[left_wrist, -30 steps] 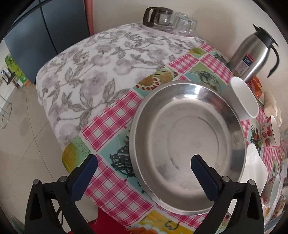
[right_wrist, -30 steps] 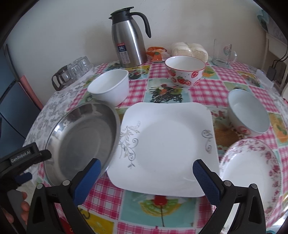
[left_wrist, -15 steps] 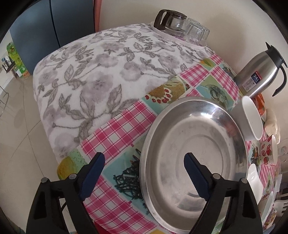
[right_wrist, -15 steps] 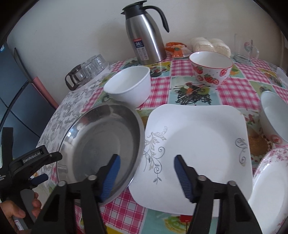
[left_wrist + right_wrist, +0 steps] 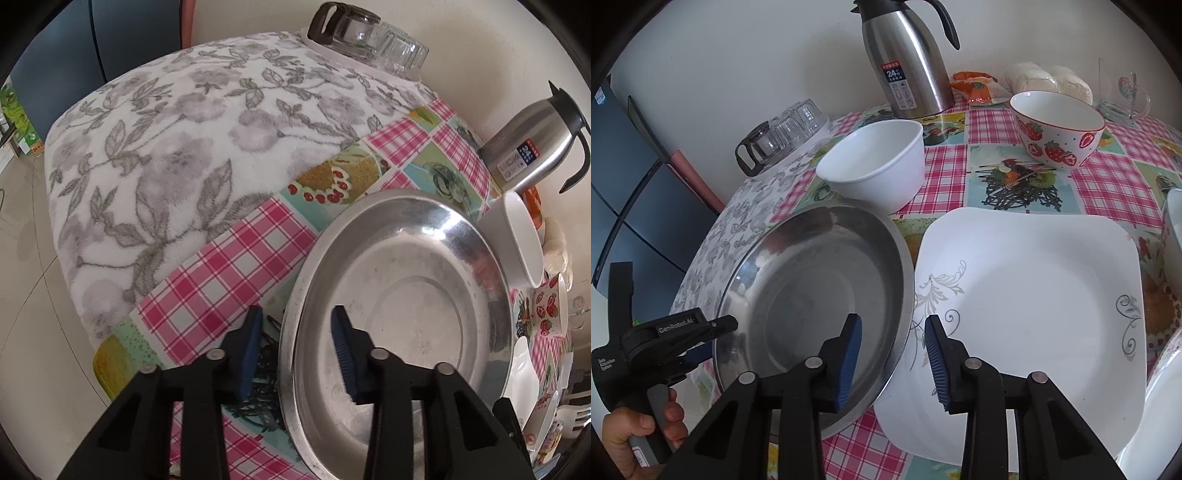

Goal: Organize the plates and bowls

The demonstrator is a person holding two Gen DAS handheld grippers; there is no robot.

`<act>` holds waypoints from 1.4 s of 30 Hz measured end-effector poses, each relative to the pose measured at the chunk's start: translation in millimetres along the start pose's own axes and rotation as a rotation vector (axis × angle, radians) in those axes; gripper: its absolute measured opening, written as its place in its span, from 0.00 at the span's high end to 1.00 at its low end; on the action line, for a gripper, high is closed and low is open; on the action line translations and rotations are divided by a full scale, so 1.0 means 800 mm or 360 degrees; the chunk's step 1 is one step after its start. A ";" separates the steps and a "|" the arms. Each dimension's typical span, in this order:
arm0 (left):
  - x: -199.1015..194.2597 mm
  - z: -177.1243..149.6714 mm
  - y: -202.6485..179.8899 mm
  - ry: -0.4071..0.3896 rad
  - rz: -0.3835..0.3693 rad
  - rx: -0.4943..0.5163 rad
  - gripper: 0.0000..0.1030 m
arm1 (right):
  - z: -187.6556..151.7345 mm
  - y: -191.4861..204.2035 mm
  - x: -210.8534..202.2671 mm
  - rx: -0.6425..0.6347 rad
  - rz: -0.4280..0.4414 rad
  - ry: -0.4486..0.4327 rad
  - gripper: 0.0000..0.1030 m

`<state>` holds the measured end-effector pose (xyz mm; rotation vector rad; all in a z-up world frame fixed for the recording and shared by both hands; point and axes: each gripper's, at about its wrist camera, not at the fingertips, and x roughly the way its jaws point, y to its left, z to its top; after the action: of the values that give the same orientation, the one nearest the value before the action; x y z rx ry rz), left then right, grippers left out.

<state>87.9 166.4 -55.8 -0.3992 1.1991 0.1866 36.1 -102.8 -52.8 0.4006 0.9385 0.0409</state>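
Both grippers closing on steel plate [image 5: 399, 321]: rim between each set of jaws, gaps narrow, pads not touching. Next: clamp, lift level.

Floral plate [image 5: 1156, 417] — cut off; edge

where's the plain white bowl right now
In the right wrist view the white bowl sits upper centre, just behind the steel plate and in front of the steel jug.

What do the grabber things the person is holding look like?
Both the left gripper and the right gripper have black plastic arms with round silver bolts. Their fingers carry ribbed blue pads. The left one has white lettering on its side and a grey handle.
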 end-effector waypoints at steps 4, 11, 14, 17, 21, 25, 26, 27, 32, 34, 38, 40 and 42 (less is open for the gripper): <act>0.002 0.001 -0.003 -0.0003 0.0004 0.0025 0.75 | 0.001 0.002 0.003 -0.0008 0.0002 -0.0003 0.72; 0.007 0.006 -0.005 -0.0024 0.0019 0.0057 0.79 | 0.005 -0.007 0.010 0.0044 0.0022 0.0006 0.86; 0.007 0.008 -0.003 -0.0023 0.0022 0.0069 0.79 | 0.005 -0.004 0.011 0.0027 0.0014 0.0007 0.86; 0.007 0.009 -0.001 -0.0019 0.0019 0.0057 0.79 | 0.004 -0.003 0.010 0.0025 0.0018 0.0007 0.86; 0.004 0.010 0.006 -0.0023 0.0009 0.0028 0.79 | 0.005 0.000 0.006 0.0011 0.0039 0.0002 0.86; -0.008 0.011 0.015 -0.0060 -0.0013 -0.0012 0.80 | 0.006 0.008 -0.004 -0.0019 0.0070 -0.0026 0.86; -0.011 0.011 0.015 -0.0067 -0.0019 -0.0014 0.80 | 0.007 0.010 -0.006 -0.0029 0.0076 -0.0032 0.86; -0.013 0.012 0.016 -0.0074 -0.0025 -0.0018 0.80 | 0.007 0.012 -0.008 -0.0040 0.0078 -0.0039 0.86; -0.019 0.013 0.022 -0.0085 -0.0052 -0.0061 0.80 | 0.008 0.017 -0.013 -0.0079 0.0089 -0.0044 0.86; -0.022 0.014 0.023 -0.0091 -0.0061 -0.0064 0.80 | 0.008 0.019 -0.015 -0.0084 0.0099 -0.0054 0.86; -0.031 0.014 0.023 -0.0119 -0.0083 -0.0072 0.80 | 0.009 0.021 -0.022 -0.0106 0.0105 -0.0072 0.86; -0.037 0.014 0.024 -0.0136 -0.0101 -0.0077 0.80 | 0.009 0.022 -0.025 -0.0111 0.0106 -0.0071 0.86; -0.041 0.015 0.026 -0.0150 -0.0121 -0.0085 0.80 | 0.009 0.023 -0.027 -0.0114 0.0111 -0.0077 0.86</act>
<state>79.4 192.5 -25.6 -0.4771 1.0859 0.1703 31.3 -92.6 -25.5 0.3662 0.8728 0.1280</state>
